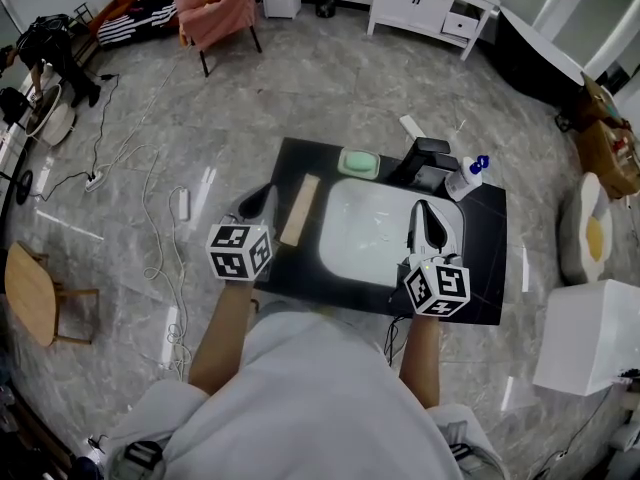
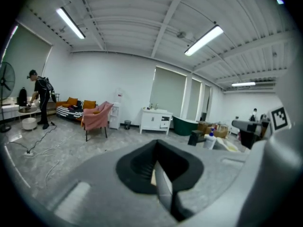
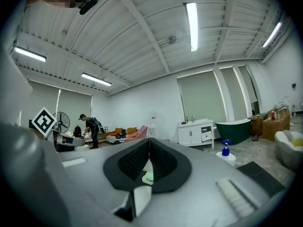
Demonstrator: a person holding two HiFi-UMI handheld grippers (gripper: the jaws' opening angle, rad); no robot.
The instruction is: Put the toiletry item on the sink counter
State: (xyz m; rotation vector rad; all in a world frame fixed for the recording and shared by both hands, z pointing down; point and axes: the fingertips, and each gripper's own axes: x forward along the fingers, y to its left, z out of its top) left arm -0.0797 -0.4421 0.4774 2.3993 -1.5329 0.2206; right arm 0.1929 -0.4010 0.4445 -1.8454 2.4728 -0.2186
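A black sink counter (image 1: 480,268) with a white basin (image 1: 365,226) lies on the floor in front of me. On it stand a white pump bottle with a blue top (image 1: 468,178) (image 3: 226,155), a green soap dish (image 1: 359,163) (image 3: 148,177) and a long pale wooden piece (image 1: 300,209) near the left edge. My left gripper (image 1: 262,198) (image 2: 156,143) hovers over the counter's left edge beside the wooden piece, jaws shut, nothing in them. My right gripper (image 1: 425,218) (image 3: 149,141) hangs over the basin's right side, jaws together and empty.
A black faucet block (image 1: 425,160) stands at the counter's back. White boxes (image 1: 590,338) are at the right, a wooden stool (image 1: 35,293) and cables (image 1: 150,218) at the left. A pink chair (image 1: 222,8) and a white cabinet (image 1: 425,3) stand farther off. A person (image 2: 40,96) stands far left.
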